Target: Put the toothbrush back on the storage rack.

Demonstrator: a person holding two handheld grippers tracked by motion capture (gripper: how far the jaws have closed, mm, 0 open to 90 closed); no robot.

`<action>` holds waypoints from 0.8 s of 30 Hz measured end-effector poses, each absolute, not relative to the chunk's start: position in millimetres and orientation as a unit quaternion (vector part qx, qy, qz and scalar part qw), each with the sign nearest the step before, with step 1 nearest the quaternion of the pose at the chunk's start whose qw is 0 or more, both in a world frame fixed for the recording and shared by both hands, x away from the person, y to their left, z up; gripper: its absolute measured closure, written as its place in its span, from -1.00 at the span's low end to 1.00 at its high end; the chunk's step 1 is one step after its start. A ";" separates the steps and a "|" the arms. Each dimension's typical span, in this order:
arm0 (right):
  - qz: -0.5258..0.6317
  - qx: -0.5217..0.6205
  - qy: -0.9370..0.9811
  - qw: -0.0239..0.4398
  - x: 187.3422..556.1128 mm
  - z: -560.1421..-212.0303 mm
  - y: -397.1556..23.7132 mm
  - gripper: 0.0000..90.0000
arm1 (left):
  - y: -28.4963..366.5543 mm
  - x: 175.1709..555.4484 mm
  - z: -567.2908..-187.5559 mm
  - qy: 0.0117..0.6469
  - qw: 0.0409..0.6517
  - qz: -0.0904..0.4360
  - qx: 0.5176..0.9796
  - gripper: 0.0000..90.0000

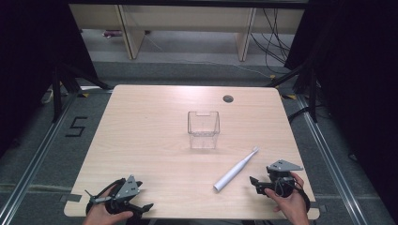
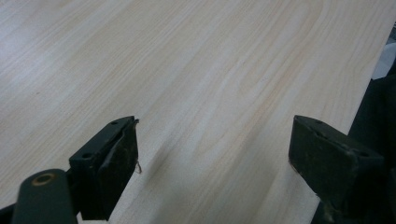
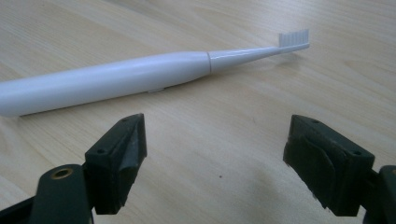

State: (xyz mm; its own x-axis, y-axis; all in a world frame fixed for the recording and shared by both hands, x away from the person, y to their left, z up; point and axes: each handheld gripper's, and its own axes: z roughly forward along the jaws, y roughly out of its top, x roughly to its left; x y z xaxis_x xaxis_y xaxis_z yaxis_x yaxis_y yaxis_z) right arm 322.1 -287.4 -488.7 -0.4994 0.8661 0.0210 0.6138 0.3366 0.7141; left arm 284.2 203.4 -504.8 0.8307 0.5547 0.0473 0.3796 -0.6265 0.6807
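Toothbrush lies just beyond right gripper's spread jaws.

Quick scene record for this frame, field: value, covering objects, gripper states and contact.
surface: wooden table
toothbrush: white electric toothbrush lying flat, brush head toward far right
container: clear plastic bin, upright, mid-table, empty
left gripper: open, over bare wood at near edge
right gripper: open, facing the toothbrush handle, nothing between its fingers
contact: none; toothbrush lies apart from the bin
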 end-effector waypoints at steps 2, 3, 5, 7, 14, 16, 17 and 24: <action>0.341 0.462 0.797 0.187 322.2 -488.9 -287.2 -0.53 | 203.4 284.3 -504.9 0.261 0.343 0.128 0.893 -0.66; 0.340 0.460 0.798 0.190 322.0 -488.6 -286.8 -0.54 | 203.6 284.7 -504.8 0.260 0.341 0.130 0.894 -0.66; 0.349 0.446 0.801 0.195 323.6 -489.5 -287.2 -0.56 | 203.6 284.6 -505.0 0.259 0.343 0.130 0.894 -0.66; 0.354 0.451 0.796 0.195 322.2 -489.6 -284.9 -0.57 | 203.3 284.4 -505.3 0.261 0.345 0.129 0.892 -0.66; 0.367 0.451 0.791 0.188 321.5 -485.7 -279.4 -0.59 | 203.2 283.9 -505.7 0.263 0.347 0.130 0.891 -0.66; 0.368 0.438 0.797 0.194 323.5 -484.7 -280.3 -0.59 | 203.6 284.4 -505.7 0.267 0.343 0.125 0.892 -0.66; 0.369 0.442 0.793 0.197 323.4 -484.4 -279.7 -0.58 | 203.5 284.4 -505.8 0.266 0.343 0.125 0.892 -0.66; 0.372 0.436 0.798 0.188 326.6 -483.0 -277.3 -0.52 | 203.1 284.6 -506.2 0.261 0.345 0.130 0.892 -0.66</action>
